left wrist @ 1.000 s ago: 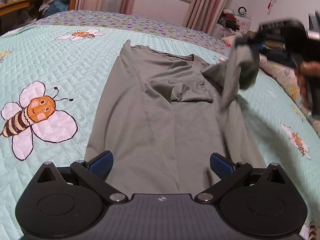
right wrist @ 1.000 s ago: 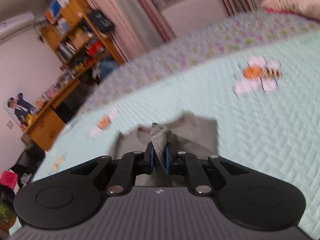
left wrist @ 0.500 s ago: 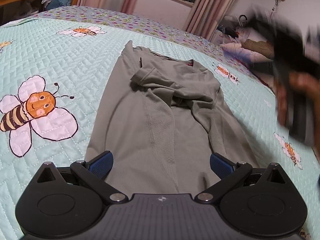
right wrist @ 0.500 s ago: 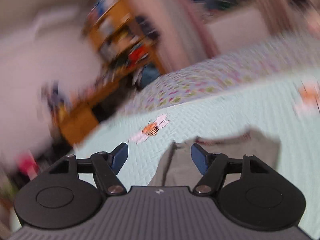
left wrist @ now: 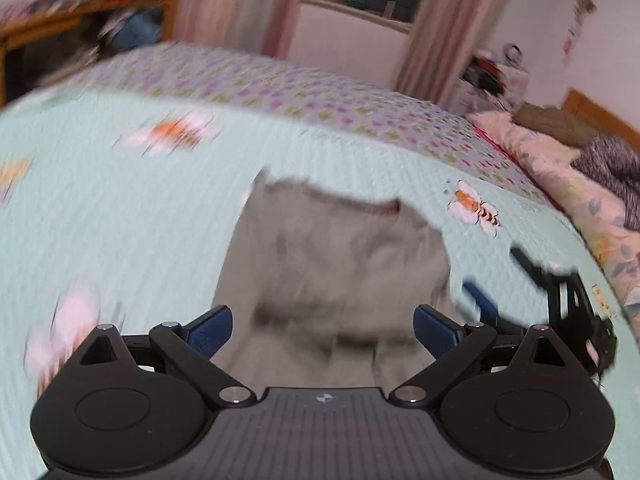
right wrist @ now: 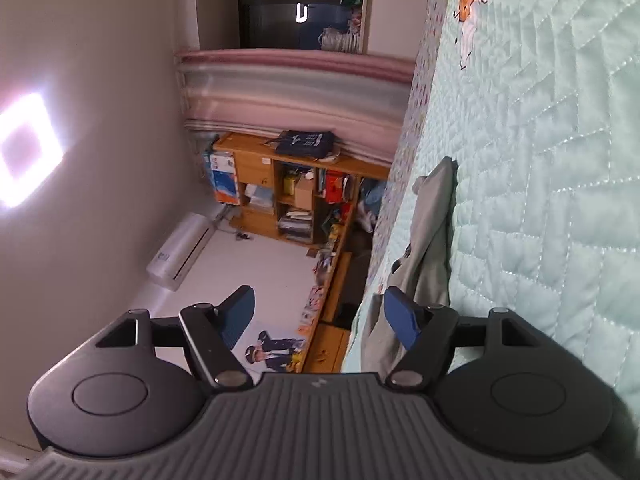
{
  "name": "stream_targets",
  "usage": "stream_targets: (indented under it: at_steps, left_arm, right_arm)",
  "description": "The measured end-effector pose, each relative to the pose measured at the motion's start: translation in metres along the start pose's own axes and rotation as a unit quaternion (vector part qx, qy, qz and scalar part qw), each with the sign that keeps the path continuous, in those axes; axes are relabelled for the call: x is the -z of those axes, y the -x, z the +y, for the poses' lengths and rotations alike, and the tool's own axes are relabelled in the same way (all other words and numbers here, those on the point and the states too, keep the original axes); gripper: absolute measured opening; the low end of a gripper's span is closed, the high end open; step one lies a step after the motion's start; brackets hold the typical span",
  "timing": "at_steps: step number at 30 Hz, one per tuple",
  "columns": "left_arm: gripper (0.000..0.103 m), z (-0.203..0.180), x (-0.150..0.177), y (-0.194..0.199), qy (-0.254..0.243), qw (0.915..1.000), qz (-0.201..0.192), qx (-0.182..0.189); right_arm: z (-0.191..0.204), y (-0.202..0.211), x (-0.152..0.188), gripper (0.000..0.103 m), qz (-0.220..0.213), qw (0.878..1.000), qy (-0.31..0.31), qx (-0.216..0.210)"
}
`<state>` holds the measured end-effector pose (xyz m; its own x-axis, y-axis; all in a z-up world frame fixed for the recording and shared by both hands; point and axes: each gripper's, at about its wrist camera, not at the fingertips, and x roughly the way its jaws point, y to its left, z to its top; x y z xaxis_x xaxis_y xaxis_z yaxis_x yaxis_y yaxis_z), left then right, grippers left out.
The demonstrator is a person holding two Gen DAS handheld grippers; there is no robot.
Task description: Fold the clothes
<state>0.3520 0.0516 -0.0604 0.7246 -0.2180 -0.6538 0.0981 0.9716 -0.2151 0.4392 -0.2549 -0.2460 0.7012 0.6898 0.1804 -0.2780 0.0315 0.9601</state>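
Observation:
A grey shirt (left wrist: 332, 264) lies flat on the mint quilted bedspread (left wrist: 120, 200), its sleeves folded in over the body; this view is blurred by motion. My left gripper (left wrist: 322, 324) hangs above the shirt's near end. Its jaws are closing from wide apart and nothing is pinched between them. My right gripper (left wrist: 504, 280) is low by the shirt's right edge. In the right wrist view it is rolled on its side, and the right gripper (right wrist: 320, 308) stands open and holds nothing. One blue pad (right wrist: 400, 316) is close to the shirt's edge (right wrist: 432, 232).
Pillows and a dark knitted blanket (left wrist: 600, 168) line the bed's right side. A wooden shelf unit (right wrist: 288, 196) full of items stands past the bed's far edge, with pink curtains (left wrist: 240, 12) behind. The bedspread (right wrist: 540, 160) spreads wide around the shirt.
The right gripper opened and let go of the sleeve, which now lies across the shirt. It then dropped beside the shirt and rolled sideways. The left gripper rose and drew back.

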Motion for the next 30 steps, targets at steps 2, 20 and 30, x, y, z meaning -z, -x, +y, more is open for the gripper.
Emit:
stream_targets:
  at_steps: [2, 20, 30]
  left_arm:
    - [0.084, -0.008, -0.030, -0.030, -0.026, 0.9995, 0.007, -0.017]
    - [0.053, 0.003, -0.068, -0.164, -0.054, 0.9917, 0.101, -0.057]
    - [0.015, -0.011, -0.054, -0.165, -0.097, 0.9875, 0.102, -0.070]
  right_arm:
    - [0.000, -0.005, -0.002, 0.073, 0.005, 1.000, 0.000, 0.002]
    - [0.001, -0.001, -0.004, 0.074, 0.018, 0.999, -0.036, -0.013]
    - [-0.001, -0.004, -0.004, 0.074, 0.018, 0.999, -0.032, -0.011]
